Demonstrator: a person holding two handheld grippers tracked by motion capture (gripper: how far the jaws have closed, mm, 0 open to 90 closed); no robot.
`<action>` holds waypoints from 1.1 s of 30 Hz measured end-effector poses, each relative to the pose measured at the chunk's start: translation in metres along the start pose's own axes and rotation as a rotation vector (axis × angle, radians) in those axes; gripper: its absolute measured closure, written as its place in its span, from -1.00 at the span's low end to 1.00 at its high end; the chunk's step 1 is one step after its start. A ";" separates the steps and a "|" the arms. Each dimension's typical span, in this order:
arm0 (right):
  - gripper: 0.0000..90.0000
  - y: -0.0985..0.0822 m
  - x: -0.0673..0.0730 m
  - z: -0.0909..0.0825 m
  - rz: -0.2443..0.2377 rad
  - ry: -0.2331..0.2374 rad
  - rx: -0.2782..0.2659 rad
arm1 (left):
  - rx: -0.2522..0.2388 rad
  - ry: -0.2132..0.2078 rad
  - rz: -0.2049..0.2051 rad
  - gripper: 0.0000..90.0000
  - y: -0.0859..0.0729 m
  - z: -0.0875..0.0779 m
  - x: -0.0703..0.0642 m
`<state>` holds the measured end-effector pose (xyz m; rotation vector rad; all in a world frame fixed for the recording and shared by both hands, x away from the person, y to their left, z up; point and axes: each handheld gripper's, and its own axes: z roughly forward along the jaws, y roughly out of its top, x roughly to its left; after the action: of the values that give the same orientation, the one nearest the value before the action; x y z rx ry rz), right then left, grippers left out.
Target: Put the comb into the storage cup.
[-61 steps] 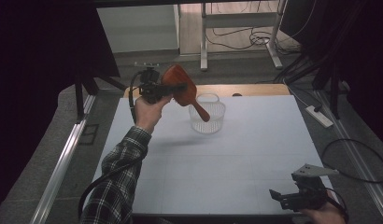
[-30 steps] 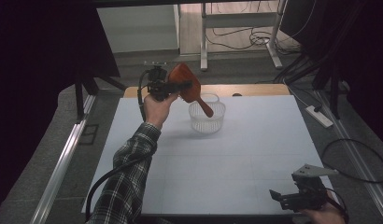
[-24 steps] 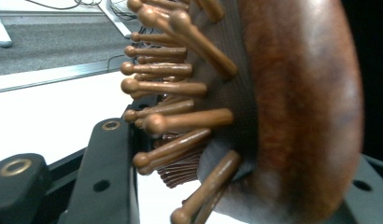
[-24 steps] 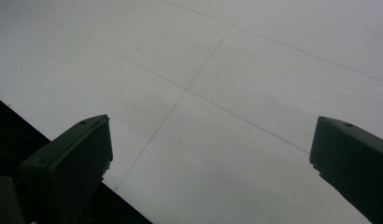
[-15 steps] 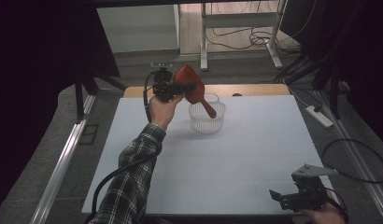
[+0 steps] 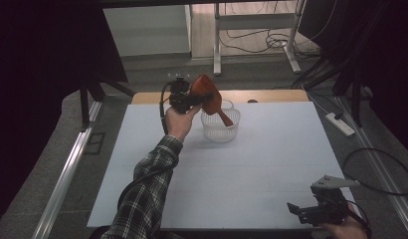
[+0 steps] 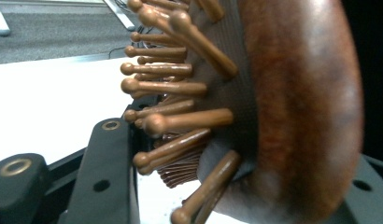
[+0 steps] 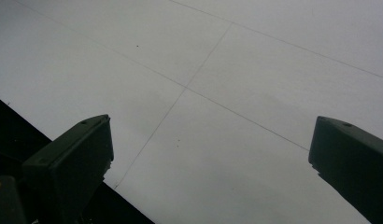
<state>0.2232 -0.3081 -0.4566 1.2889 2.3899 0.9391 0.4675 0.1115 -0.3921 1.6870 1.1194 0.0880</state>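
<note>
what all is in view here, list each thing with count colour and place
hairbrush: 1, reddish-brown wood, clamped in the left gripper, handle tip down in the basket
basket: 1, clear plastic, far middle of the table
table: 1, white top
power strip: 1, white, floor to the right
left gripper: 1, black, raised beside the basket
right gripper: 1, black, jaws wide apart, near right corner
sleeve: 1, plaid, left arm

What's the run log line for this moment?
left gripper: shut on hairbrush | handle in basket | right gripper: open, empty
</note>
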 end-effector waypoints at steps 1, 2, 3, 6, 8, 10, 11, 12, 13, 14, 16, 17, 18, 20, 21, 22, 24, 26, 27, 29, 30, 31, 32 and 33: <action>-1.00 0.000 0.000 0.000 0.000 0.000 0.000 | 0.002 0.000 -0.001 0.13 -0.001 0.001 0.001; -1.00 0.000 0.000 0.000 0.000 -0.001 0.000 | 0.004 0.004 -0.005 0.13 -0.003 0.002 0.002; -1.00 0.000 0.000 0.000 0.000 0.000 0.001 | 0.005 0.005 -0.008 0.13 -0.004 0.003 0.002; -1.00 0.000 0.000 0.000 0.000 -0.001 0.002 | 0.005 0.009 -0.023 0.13 -0.008 0.005 0.005; -0.99 0.000 0.000 0.000 0.000 0.000 0.005 | 0.005 0.010 -0.030 0.13 -0.010 0.006 0.007; -0.99 0.000 0.000 0.001 -0.002 -0.001 0.005 | 0.006 0.012 -0.039 0.13 -0.013 0.007 0.009; -0.99 0.000 0.000 0.001 -0.002 -0.001 0.006 | 0.008 0.012 -0.043 0.13 -0.014 0.008 0.010; -0.99 0.000 0.000 0.001 -0.001 -0.001 0.006 | 0.008 0.013 -0.044 0.13 -0.016 0.008 0.011; -0.99 0.000 0.000 0.001 -0.001 -0.001 0.007 | 0.011 0.012 -0.049 0.13 -0.017 0.009 0.012; -0.99 0.000 0.000 0.001 0.001 -0.002 0.008 | 0.011 0.014 -0.051 0.13 -0.018 0.009 0.013; -0.99 0.000 0.000 0.001 0.001 -0.002 0.009 | 0.013 0.015 -0.057 0.13 -0.020 0.010 0.014; -0.99 0.000 0.000 0.001 0.002 -0.001 0.012 | 0.012 0.016 -0.061 0.13 -0.021 0.010 0.015; -0.99 0.001 0.000 0.001 0.002 -0.001 0.013 | 0.012 0.017 -0.066 0.13 -0.023 0.011 0.016; -0.99 0.001 0.000 0.001 0.002 -0.001 0.014 | 0.011 0.019 -0.076 0.13 -0.025 0.012 0.017; -0.99 0.001 0.000 0.001 0.002 -0.001 0.014 | 0.011 0.021 -0.079 0.13 -0.026 0.012 0.018; -0.99 0.001 0.000 0.002 0.002 -0.001 0.015 | 0.010 0.023 -0.085 0.13 -0.028 0.012 0.019; -0.99 0.001 0.000 0.002 0.002 -0.002 0.016 | 0.011 0.023 -0.095 0.13 -0.030 0.013 0.021; -0.99 0.001 0.000 0.002 0.003 -0.002 0.017 | 0.012 0.024 -0.106 0.13 -0.032 0.014 0.022; -0.98 0.001 0.000 0.002 0.005 -0.003 0.017 | 0.012 0.026 -0.108 0.13 -0.033 0.015 0.023; -0.98 0.001 0.000 0.002 0.005 -0.003 0.018 | 0.012 0.026 -0.115 0.13 -0.034 0.016 0.024; -0.98 0.001 0.000 0.002 0.005 -0.003 0.018 | 0.012 0.027 -0.118 0.13 -0.035 0.016 0.024; -0.98 0.001 0.000 0.002 0.005 -0.003 0.018 | 0.011 0.028 -0.124 0.13 -0.036 0.017 0.025; -0.98 0.001 0.000 0.002 0.005 -0.004 0.019 | 0.009 0.026 -0.131 0.13 -0.037 0.018 0.026; -0.98 0.001 0.000 0.002 0.005 -0.003 0.019 | 0.008 0.022 -0.136 0.13 -0.037 0.018 0.026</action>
<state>0.2251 -0.3072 -0.4578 1.3029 2.3999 0.9166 0.4688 0.1171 -0.4409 1.6151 1.2497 0.0163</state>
